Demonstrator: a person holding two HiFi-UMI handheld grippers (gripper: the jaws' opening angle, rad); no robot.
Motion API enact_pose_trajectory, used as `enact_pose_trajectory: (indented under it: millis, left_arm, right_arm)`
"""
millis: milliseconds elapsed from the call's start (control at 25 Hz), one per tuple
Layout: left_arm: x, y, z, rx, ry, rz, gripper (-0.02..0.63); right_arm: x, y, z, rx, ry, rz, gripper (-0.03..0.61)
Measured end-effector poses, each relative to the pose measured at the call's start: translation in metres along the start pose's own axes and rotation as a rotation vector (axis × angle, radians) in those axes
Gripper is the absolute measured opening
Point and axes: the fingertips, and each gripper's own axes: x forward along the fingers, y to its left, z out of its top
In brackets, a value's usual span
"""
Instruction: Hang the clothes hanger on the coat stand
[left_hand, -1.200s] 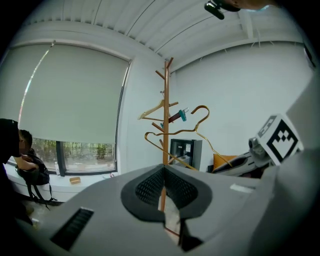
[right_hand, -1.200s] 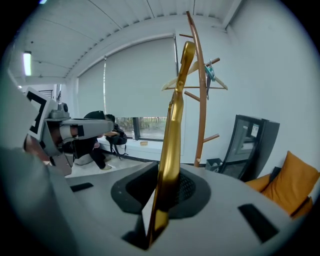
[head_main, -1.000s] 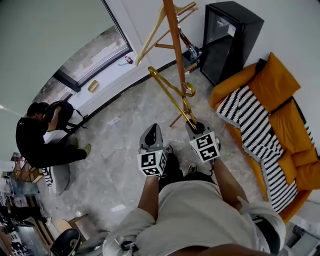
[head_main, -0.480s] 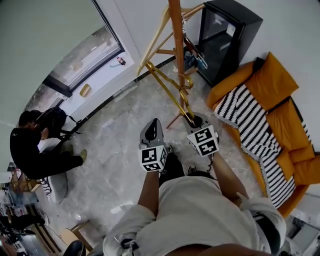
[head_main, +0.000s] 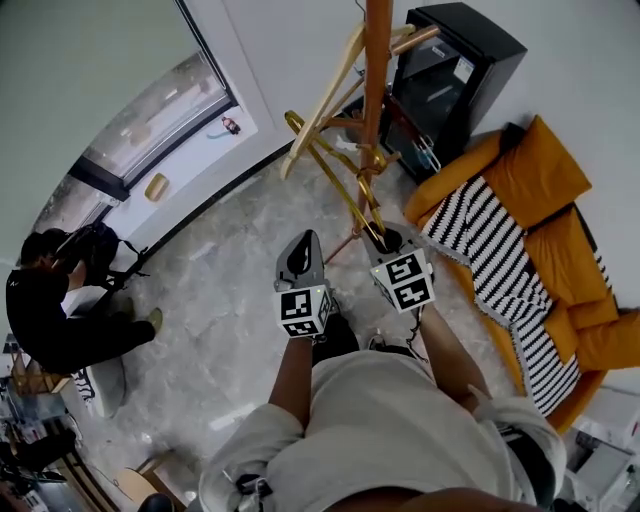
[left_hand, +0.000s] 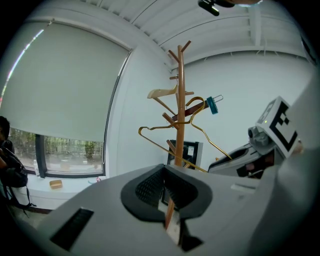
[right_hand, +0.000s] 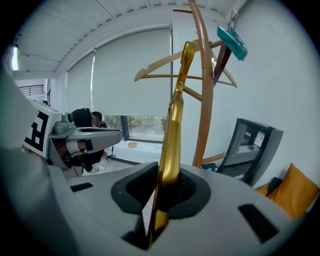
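Hanger (head_main: 338, 182) moved closer to coat stand (head_main: 377, 70) at 12 o'clock. Right gripper (head_main: 386, 240) fingers clenched on its far end; likely light, stiff, slick. Left gripper (head_main: 301, 257) fingers slightly apart, empty.

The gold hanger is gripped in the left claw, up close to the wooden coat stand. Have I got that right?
Not quite. The gold hanger is gripped in the right claw, as the right gripper view shows; the left claw holds nothing. It is up close to the wooden coat stand.
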Motion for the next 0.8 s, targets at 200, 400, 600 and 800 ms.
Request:
enact_pose_trajectory:
  millis: [200,400,600,800]
  left_arm:
    - [0.018,0.015,0.004,-0.006,-0.001,-0.014,0.009]
    - [0.034,0.022,0.006,-0.014,-0.001,-0.038,0.009]
    - [0.051,0.03,0.012,-0.021,-0.016,-0.063,0.009]
    - [0.066,0.034,0.011,-0.031,-0.017,-0.083,0.009]
  right_arm:
    - [0.018,-0.006,0.01,0.01,0.005,-0.013,0.051]
    - [0.03,-0.013,0.016,0.006,0.016,-0.027,0.051]
    - [0.042,-0.02,0.024,0.011,0.018,-0.049,0.051]
    - [0.054,-0.027,0.023,0.023,0.034,-0.056,0.051]
